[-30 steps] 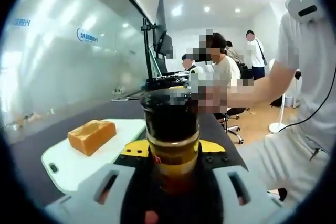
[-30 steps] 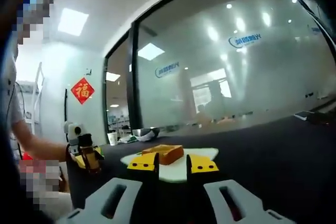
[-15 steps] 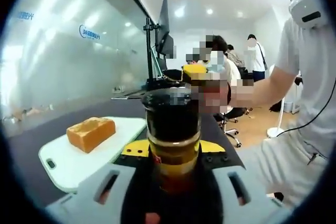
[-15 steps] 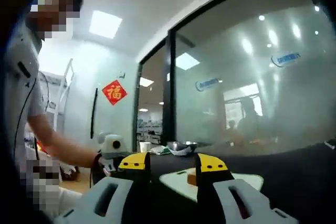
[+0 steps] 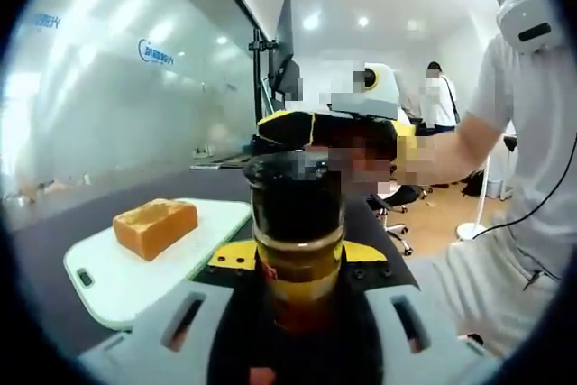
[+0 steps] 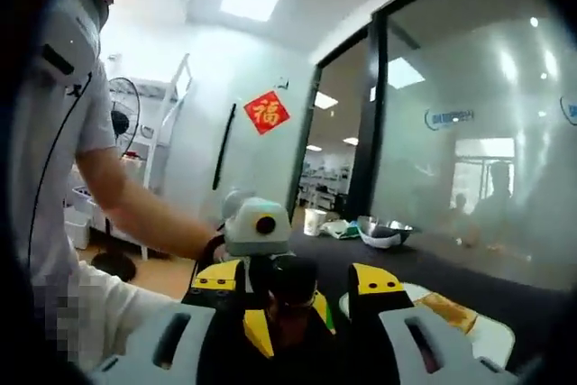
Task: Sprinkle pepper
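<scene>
My left gripper (image 5: 297, 263) jaws clamp the pepper bottle (image 5: 296, 223); right gripper (image 6: 296, 281) jaws open around its cap. I'd close squarely, twist gently, left holding firm.

An office: glass partition (image 5: 108, 105), monitors (image 5: 281, 47), swivel chair (image 5: 397, 209).

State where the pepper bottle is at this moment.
In the left gripper view the pepper bottle stands upright between the left gripper's jaws, right of the bread on the white cutting board.
</scene>
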